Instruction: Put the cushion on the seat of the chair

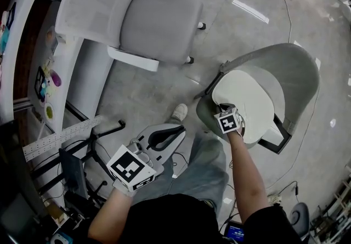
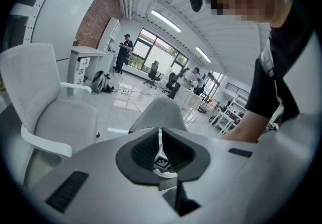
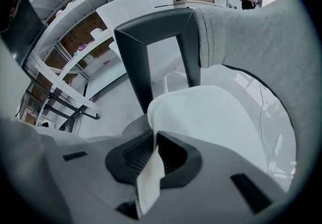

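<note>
Right gripper [image 1: 229,121] clamped on the cushion [image 1: 249,97] edge.
The cushion is seen resting on the grey chair [image 1: 299,70] seat; the left gripper [image 1: 163,137] is closed and empty.

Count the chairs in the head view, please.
2. A white office chair is at the upper left; a grey shell chair is at the right, with the cushion over its seat. Others may be hidden outside this view.

1. The cream padded cushion [image 1: 249,103] is positioned over the seat of the grey fabric shell chair [image 1: 299,67], at the right.
2. Its near edge is pinched by the right gripper [image 1: 229,121].
3. The light grey office armchair with white arms [image 1: 159,23] is placed farther back, to the left.
4. The left gripper [image 1: 173,134] is held nearer, apart from both chairs.
</note>
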